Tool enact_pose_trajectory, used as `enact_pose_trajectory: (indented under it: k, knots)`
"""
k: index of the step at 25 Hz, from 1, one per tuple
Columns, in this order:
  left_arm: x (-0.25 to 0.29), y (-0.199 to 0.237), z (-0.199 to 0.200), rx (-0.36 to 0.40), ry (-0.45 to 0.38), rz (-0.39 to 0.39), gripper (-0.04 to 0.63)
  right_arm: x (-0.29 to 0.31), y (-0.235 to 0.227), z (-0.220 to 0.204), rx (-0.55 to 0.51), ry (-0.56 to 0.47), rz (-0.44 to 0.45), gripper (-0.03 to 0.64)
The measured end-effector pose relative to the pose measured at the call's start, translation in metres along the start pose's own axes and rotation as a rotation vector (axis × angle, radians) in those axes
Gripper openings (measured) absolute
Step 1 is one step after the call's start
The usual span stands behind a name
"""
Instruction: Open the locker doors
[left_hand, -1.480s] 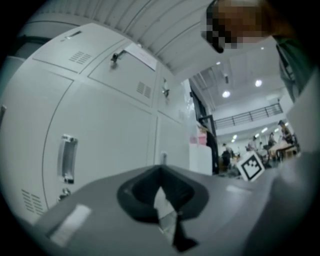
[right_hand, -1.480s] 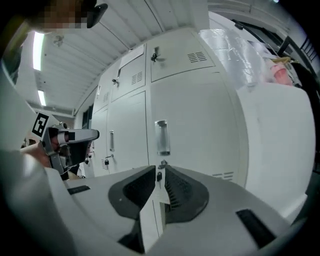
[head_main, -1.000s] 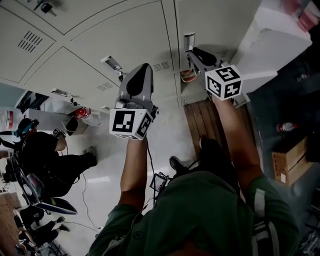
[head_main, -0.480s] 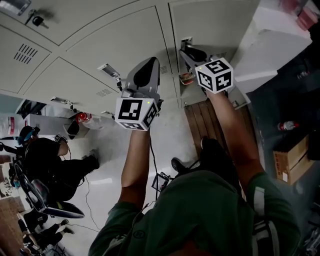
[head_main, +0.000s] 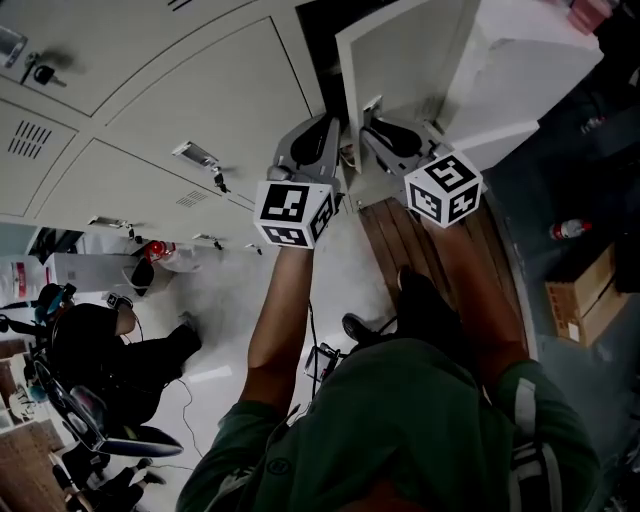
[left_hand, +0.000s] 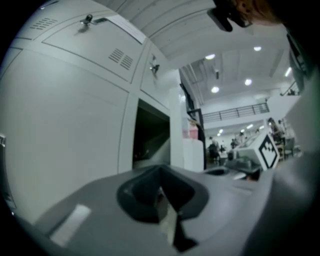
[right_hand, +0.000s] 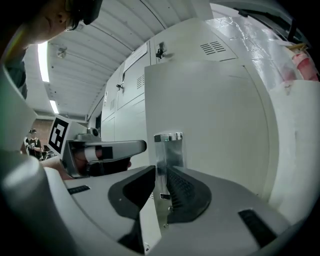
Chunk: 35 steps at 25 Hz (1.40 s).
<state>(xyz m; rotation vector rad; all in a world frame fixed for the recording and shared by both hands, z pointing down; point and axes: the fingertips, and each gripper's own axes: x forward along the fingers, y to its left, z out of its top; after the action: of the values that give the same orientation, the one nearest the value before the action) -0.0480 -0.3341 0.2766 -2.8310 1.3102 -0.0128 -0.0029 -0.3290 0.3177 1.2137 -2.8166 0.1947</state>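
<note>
A grey locker door (head_main: 400, 55) at the top right stands swung out, with the dark locker inside (head_main: 318, 28) showing to its left. My right gripper (head_main: 374, 122) is shut on the door's metal handle (head_main: 373, 101); in the right gripper view the shiny handle plate (right_hand: 168, 155) sits pinched between the ribbed pads of that gripper (right_hand: 160, 186). My left gripper (head_main: 334, 126) hangs just left of it by the door's edge, shut and holding nothing. In the left gripper view the left gripper (left_hand: 163, 196) points at the open compartment (left_hand: 150, 135).
Shut locker doors with latches (head_main: 195, 155) fill the upper left. A white cabinet (head_main: 540, 80) stands right of the open door. Below lie a wooden board (head_main: 400, 240), a bottle (head_main: 565, 230) and a cardboard box (head_main: 580, 310). A seated person (head_main: 110, 340) is at the lower left.
The right gripper has pulled the handle and the door has swung out, baring the dark inside. The left gripper has moved right and up toward the door's edge.
</note>
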Motion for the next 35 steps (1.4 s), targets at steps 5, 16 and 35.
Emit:
enact_pose_trajectory:
  k: [5, 16, 35]
  knots:
    - [0.016, -0.038, -0.003, 0.007, -0.015, -0.054, -0.014, -0.038, -0.001, -0.006, 0.026, -0.007, -0.036, 0.055]
    - [0.039, -0.115, -0.009, -0.016, -0.022, -0.194, -0.014, -0.114, -0.02, -0.021, 0.074, -0.026, -0.149, 0.055]
    - [0.094, -0.239, -0.015, -0.011, 0.014, -0.428, -0.014, -0.232, -0.105, -0.01, 0.105, -0.127, -0.464, 0.041]
